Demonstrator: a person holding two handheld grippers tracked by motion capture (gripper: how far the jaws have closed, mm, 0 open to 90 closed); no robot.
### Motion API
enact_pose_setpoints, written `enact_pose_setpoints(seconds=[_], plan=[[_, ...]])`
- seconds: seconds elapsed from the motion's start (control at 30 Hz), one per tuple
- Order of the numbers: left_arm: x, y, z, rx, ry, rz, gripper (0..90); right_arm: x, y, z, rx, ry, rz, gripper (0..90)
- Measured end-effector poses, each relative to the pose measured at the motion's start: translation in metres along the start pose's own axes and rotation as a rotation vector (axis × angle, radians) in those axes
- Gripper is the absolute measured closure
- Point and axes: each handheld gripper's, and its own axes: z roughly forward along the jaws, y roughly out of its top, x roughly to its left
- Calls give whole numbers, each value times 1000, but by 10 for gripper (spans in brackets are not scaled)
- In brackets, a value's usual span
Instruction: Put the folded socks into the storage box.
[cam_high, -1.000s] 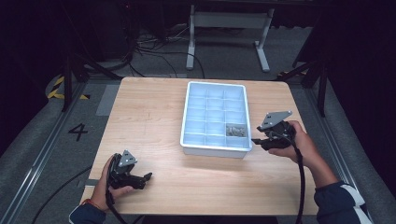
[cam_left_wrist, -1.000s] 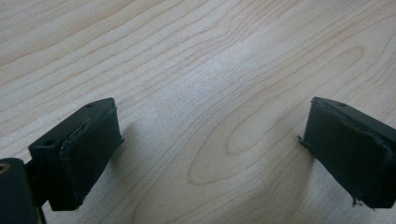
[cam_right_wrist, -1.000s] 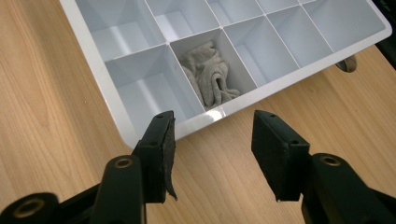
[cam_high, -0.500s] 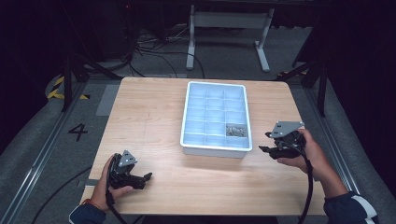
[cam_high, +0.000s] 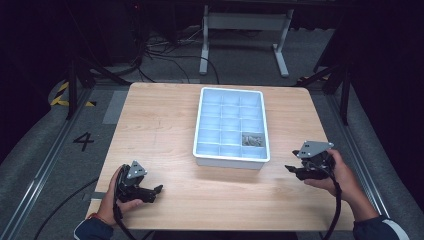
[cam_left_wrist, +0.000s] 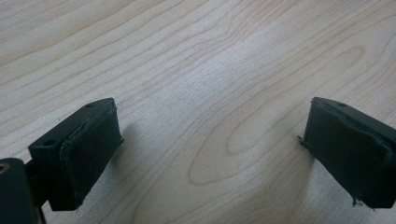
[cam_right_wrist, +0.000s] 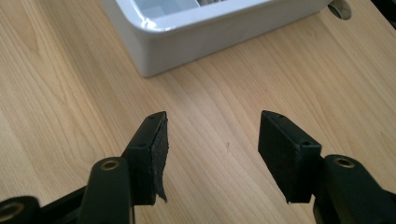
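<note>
Right tool (cam_high: 294, 170) has moved away from tray (cam_high: 231, 159), lower on worktop (cam_high: 165, 115), jaws just opening, empty; left tool (cam_high: 156, 191) wide open, empty.

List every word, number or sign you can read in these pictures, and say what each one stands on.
"4": a dark numeral on the grey floor, left of the table.
Yellow and black hazard stripes, a sign without words, on the floor at the far left.
Nothing readable on the white compartment tray or either gripper.
</note>
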Motion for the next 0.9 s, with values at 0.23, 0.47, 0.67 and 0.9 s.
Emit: enact_pose_setpoints(seconds=[0.23, 0.47, 0.67, 0.9], plan=[[0, 0, 0, 0, 0, 0, 43, 5, -22, 6, 35, -6, 6, 418], [0, 0, 0, 0, 0, 0, 43, 7, -43, 8, 46, -12, 14, 395], [0, 0, 0, 0, 0, 0, 43, 9, -62, 7, 20, -15, 36, 375], [0, 0, 0, 0, 0, 0, 43, 11, -81, 9, 18, -5, 68, 353]])
